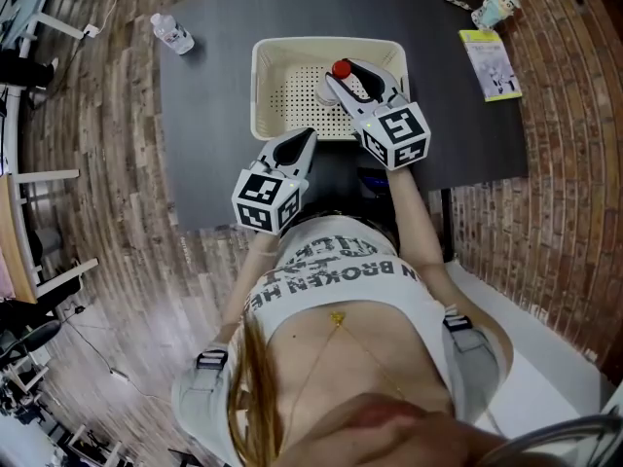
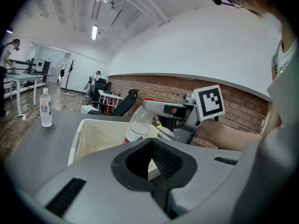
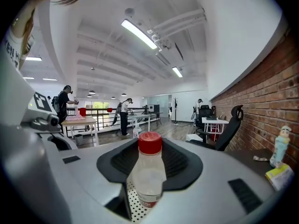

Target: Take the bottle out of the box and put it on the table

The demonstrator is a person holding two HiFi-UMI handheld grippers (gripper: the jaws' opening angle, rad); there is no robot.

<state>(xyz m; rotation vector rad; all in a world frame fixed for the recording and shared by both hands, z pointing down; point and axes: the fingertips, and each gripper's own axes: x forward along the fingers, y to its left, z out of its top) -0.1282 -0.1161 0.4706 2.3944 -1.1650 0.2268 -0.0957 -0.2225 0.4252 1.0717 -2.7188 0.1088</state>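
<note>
A clear plastic bottle point(image 3: 148, 171) with a red cap point(image 1: 342, 69) stands upright between the jaws of my right gripper point(image 1: 336, 81), which is shut on its body. The bottle hangs over the inside of the cream perforated box point(image 1: 261, 95) on the dark table point(image 1: 214, 115). In the left gripper view the bottle point(image 2: 138, 125) shows above the box point(image 2: 86, 134), with the right gripper point(image 2: 156, 107) across its neck. My left gripper point(image 1: 300, 142) is at the box's near left corner; its jaws meet with nothing between them point(image 2: 154, 160).
A second water bottle point(image 1: 172, 33) stands at the table's far left. A small figurine point(image 1: 494, 10) and a yellow-green packet point(image 1: 490, 64) lie at the far right. Several people and desks show in the room behind.
</note>
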